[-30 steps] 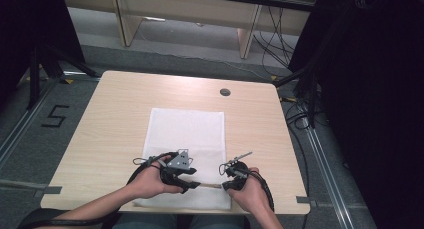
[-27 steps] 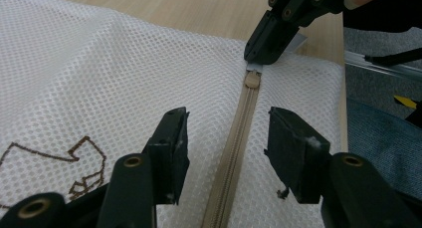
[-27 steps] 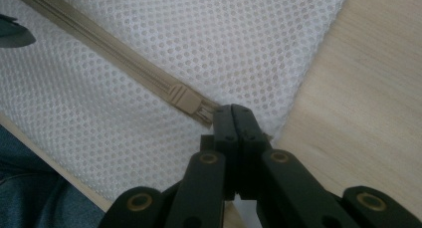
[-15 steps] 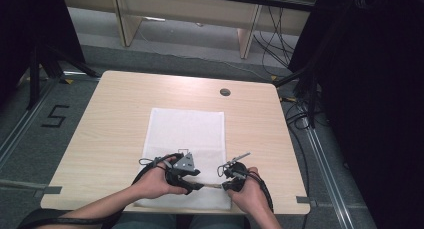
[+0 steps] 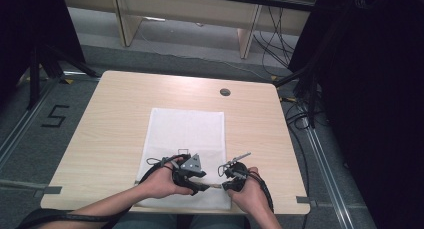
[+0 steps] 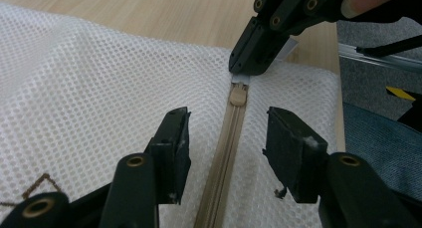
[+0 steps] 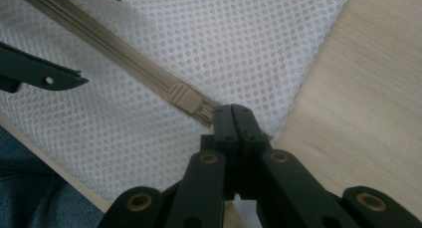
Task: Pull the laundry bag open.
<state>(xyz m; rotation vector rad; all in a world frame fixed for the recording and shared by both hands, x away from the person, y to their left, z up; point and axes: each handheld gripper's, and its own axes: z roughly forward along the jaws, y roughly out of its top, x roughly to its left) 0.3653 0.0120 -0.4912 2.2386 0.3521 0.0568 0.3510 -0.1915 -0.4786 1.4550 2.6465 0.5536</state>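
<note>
The soft, light mesh bag [image 6: 89, 78] looked floppy, so while the right gripper [image 7: 232, 119] pinched its near-right end closed, the left gripper [image 6: 226, 138], jaws just narrowing but apart, straddled the zipper [image 6: 224, 153], best taken at the slider [image 6: 239, 94].

The light wood-grain rectangular surface [image 5: 115, 124] has rounded corners and a small round dark cable grommet [image 5: 225, 92] near its far edge. It stands on a grey carpeted floor [image 5: 47, 124] marked with a black numeral five [image 5: 54, 116] and crossed by pale metal floor rails [image 5: 325, 164] — one on each side. Beyond it stand pale wooden furniture legs [image 5: 125, 24] with loose black cables [image 5: 270, 44] hanging between them, while tall black curtains [image 5: 370, 99] darken the right and the far left — the lighting is soft and even.
</note>
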